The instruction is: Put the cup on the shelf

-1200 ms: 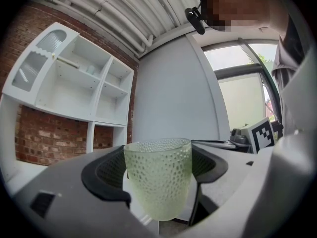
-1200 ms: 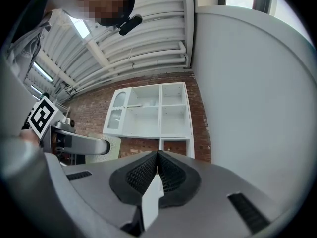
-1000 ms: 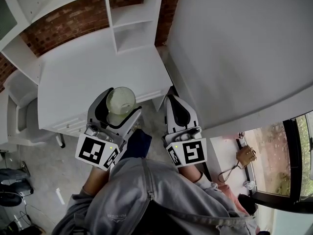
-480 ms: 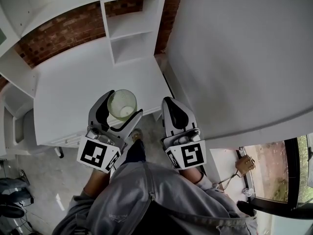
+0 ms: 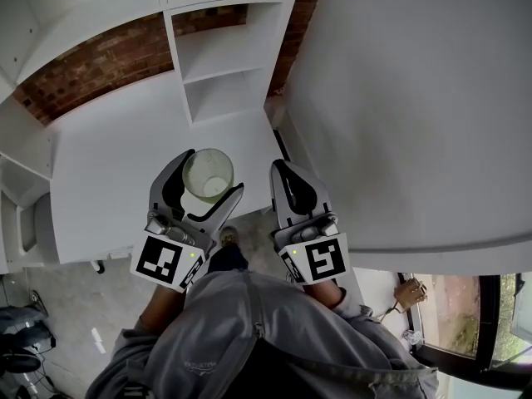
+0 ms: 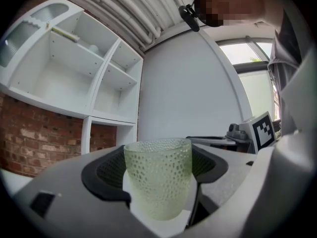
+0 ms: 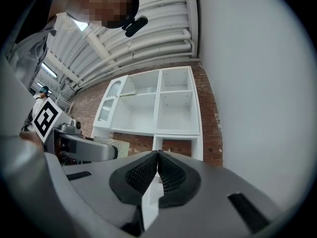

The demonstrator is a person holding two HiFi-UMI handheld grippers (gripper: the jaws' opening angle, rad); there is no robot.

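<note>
Head view: the left tool grips the upright cup. The shelf lies straight ahead, beyond the surface. The right tool is closed and empty.

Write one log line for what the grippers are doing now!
left gripper: shut on pale green dimpled glass cup | right gripper: shut, empty | white shelf unit: ahead, cup not yet on it

Looked like a home-office corner set up in a loft-style industrial room. Had a white desk against a red brick wall, with tall white open shelving at the far side. Showed bare pipes under the ceiling, a grey concrete floor near, and a big window to the right.
</note>
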